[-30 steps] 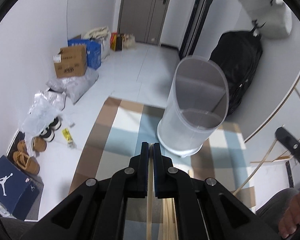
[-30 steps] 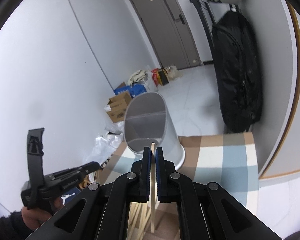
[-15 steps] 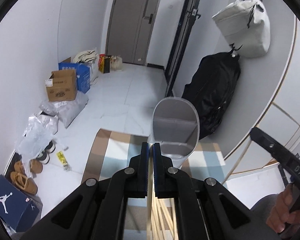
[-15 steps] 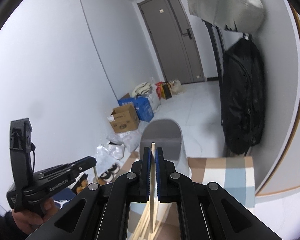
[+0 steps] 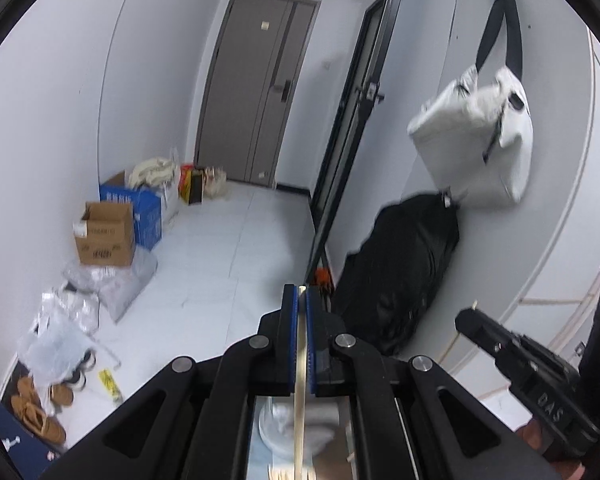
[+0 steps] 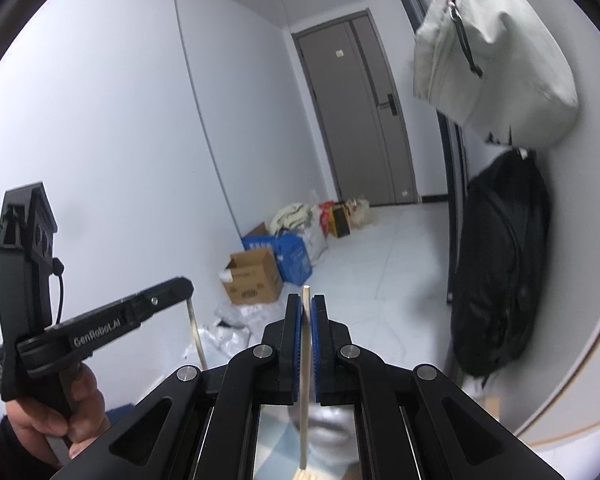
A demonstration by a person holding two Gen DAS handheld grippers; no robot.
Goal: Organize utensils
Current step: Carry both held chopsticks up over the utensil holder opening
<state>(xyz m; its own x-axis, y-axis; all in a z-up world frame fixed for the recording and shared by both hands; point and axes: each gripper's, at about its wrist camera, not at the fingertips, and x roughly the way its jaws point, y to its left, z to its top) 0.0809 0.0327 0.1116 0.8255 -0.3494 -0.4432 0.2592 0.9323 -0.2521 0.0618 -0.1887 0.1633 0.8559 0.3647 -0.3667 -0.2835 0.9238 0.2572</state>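
Note:
My left gripper [image 5: 301, 294] is shut on a thin wooden chopstick [image 5: 300, 408] that runs down between its blue pads. My right gripper [image 6: 307, 304] is shut on another wooden chopstick [image 6: 305, 380], whose tip pokes just above the fingertips. Both grippers are raised and tilted up toward the room. The translucent white utensil holder [image 5: 296, 428] shows only partly, low between the left gripper's arms, and in the right wrist view [image 6: 332, 428] the same way. Several more chopsticks [image 5: 284, 474] lie at the bottom edge. The left gripper also shows in the right wrist view [image 6: 180, 286].
A black backpack [image 5: 400, 280] leans on the right wall under a hanging white bag [image 5: 476, 152]. Cardboard and blue boxes [image 5: 108, 232], plastic bags [image 5: 68, 320] and shoes [image 5: 36, 408] line the left wall. A grey door [image 5: 256, 92] is at the far end.
Both grippers have risen and tilted upward with their chopsticks. The utensil holder has dropped from the middle of both views to the bottom edge, mostly behind the gripper arms.

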